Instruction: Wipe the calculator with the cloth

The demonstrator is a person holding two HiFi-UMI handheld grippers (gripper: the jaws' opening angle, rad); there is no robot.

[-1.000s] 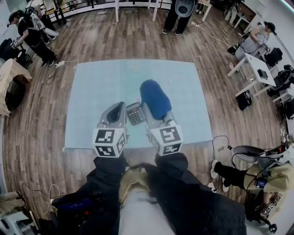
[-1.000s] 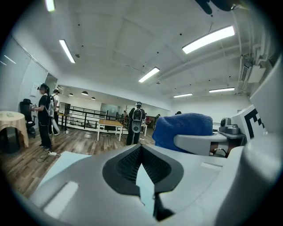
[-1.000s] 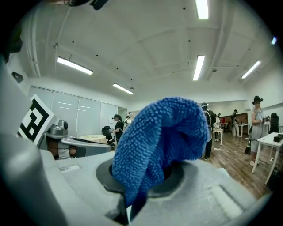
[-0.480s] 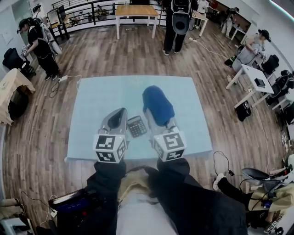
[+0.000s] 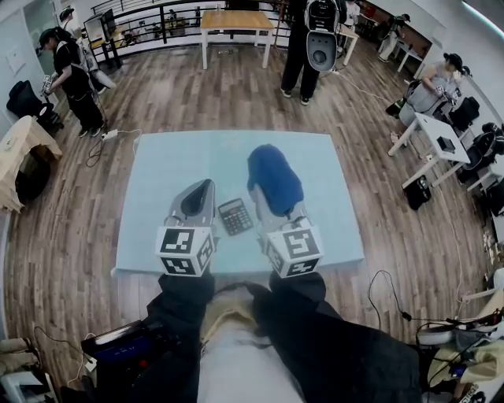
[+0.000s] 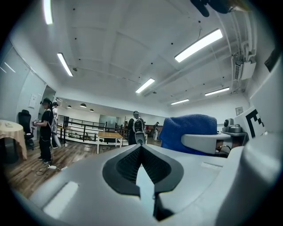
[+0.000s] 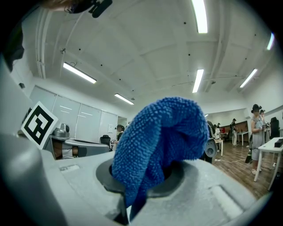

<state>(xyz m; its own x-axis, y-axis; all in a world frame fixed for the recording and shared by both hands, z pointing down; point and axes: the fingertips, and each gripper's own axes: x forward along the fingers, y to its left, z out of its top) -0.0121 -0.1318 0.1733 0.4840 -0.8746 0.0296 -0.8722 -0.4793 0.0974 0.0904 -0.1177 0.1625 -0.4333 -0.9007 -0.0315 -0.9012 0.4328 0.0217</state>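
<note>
A small dark calculator [image 5: 235, 216] lies on the light blue mat [image 5: 157, 173], between my two grippers. My right gripper [image 5: 272, 201] is shut on a blue cloth [image 5: 273, 179] that bulges up over its jaws; in the right gripper view the cloth [image 7: 159, 141] fills the middle and hangs down between the jaws. My left gripper [image 5: 197, 198] sits just left of the calculator with its jaws closed together and nothing in them. Both grippers are raised and tilted up, so their views show the ceiling. In the left gripper view the cloth [image 6: 190, 128] appears at the right.
The mat lies on a wooden floor [image 5: 71, 236]. Several people stand around the room, one [image 5: 309, 39] beyond the mat's far edge and one [image 5: 67, 75] at the far left. A wooden table [image 5: 235, 24] stands at the back; desks and bags are at the right.
The head view has tilted slightly, so the mat and grippers sit a little lower in the picture. The grippers, cloth and calculator keep the same places relative to each other.
</note>
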